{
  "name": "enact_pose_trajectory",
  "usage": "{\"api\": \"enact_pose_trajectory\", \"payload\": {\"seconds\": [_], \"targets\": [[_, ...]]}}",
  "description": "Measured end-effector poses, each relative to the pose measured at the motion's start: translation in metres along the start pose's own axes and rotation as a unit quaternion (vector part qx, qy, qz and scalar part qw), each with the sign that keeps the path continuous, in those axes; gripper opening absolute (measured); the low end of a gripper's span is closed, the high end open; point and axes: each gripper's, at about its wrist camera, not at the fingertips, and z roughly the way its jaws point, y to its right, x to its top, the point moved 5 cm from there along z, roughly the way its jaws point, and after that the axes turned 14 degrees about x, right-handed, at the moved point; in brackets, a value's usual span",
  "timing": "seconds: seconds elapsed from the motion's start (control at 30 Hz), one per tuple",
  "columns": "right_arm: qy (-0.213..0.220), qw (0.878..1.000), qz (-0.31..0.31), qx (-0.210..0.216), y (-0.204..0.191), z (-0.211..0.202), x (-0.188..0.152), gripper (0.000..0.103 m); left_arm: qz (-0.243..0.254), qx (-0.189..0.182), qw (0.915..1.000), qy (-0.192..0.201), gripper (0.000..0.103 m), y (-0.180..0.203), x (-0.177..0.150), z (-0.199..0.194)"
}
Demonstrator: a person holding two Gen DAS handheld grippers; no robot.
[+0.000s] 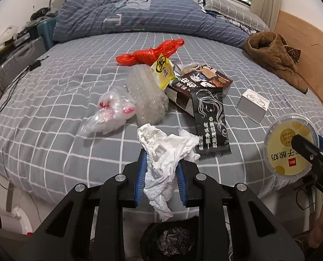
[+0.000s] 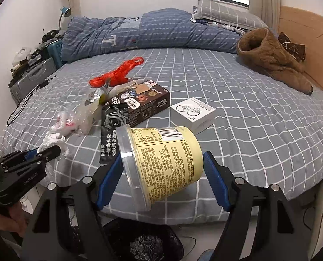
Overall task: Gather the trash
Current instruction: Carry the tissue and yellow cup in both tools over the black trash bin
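Jaws of the left gripper (image 1: pixel 161 171) are clamping a crumpled white tissue (image 1: pixel 163 152), while the right gripper (image 2: pixel 161 171) is gripping a yellow yogurt tub (image 2: pixel 161 163) sideways by lid and base. Both are hanging over the bed's near edge, above a black-lined trash bin (image 2: pixel 146 245). Beyond, on the checked bed (image 1: pixel 52 141), are lying a black sachet (image 1: pixel 211 121), a dark carton (image 2: pixel 139 104), a white box (image 2: pixel 193 113), bubble wrap (image 1: pixel 146 95) and an orange plastic bag (image 1: pixel 148 53).
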Motion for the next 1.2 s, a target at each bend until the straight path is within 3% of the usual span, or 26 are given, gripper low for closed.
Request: {"api": "enact_pose_trajectory", "payload": {"seconds": [1.2], "targets": [[-0.027,1.0,-0.006,-0.004,-0.041,-0.066,-0.107,0.07,0.017,-0.011,0.9994,-0.027,0.025,-0.007,-0.107,-0.064]]}}
